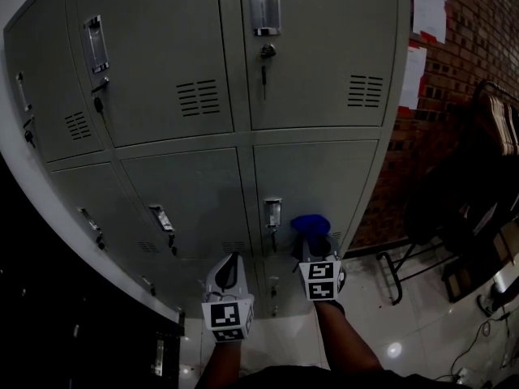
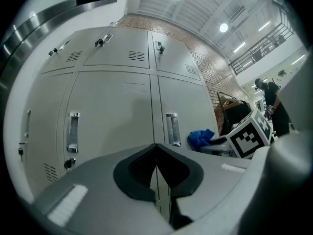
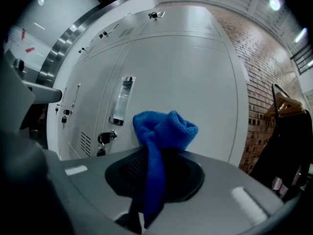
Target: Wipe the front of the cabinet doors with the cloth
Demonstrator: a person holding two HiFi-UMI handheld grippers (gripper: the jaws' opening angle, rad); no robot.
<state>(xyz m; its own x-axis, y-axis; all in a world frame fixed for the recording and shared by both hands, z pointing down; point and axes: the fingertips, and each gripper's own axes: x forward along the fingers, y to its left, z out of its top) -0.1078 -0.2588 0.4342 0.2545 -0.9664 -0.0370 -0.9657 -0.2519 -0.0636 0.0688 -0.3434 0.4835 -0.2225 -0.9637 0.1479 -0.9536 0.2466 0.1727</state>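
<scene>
- The right gripper (image 1: 315, 248) has its jaws shut tight on the blue cloth (image 3: 164, 129), which pokes out past the tips in a soft bunch
- The grey cabinet door (image 3: 195, 72) is straight ahead of the cloth and very near; I cannot tell if they touch
- The door's shiny handle (image 3: 120, 101) and the lock (image 3: 103, 138) sit left of the cloth, so I think there is more bare door to wipe on the right
- The left gripper (image 2: 156, 173) is just left of the right one, with its jaws pressed together and nothing in them
- A brick wall (image 1: 478, 47) is on the right, and a shiny floor (image 1: 405, 331) lies below
</scene>
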